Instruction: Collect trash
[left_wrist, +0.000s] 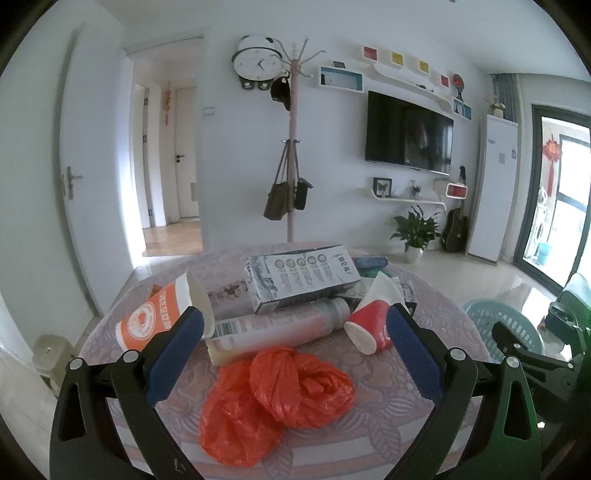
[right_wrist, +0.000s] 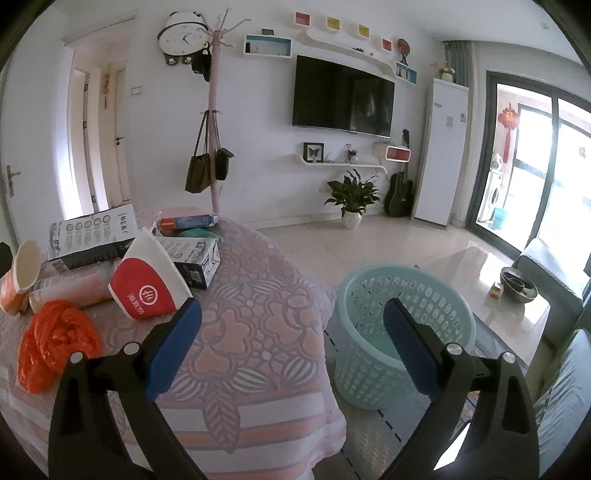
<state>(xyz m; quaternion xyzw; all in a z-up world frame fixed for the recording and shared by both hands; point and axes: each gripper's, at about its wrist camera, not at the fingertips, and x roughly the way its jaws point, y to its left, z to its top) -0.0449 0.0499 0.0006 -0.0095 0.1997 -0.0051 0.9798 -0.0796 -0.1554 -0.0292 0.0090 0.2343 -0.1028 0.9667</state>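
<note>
The red plastic bag (left_wrist: 277, 402) lay on the bench (left_wrist: 388, 417) directly ahead between the wide-spread left tool (left_wrist: 295, 325), while the right tool (right_wrist: 291, 317), also wide and empty, faced the basket (right_wrist: 369, 354).

Trash pile (left_wrist: 288, 314) on the table (right_wrist: 258, 332); basket (right_wrist: 402, 332) right, on the floor.

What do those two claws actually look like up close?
Both look alike: the left claw and right claw each have two black plastic arms with triangular cut-outs and round silver bolts, tipped with flat blue pads. No cables, sleeves or hands show.
</note>
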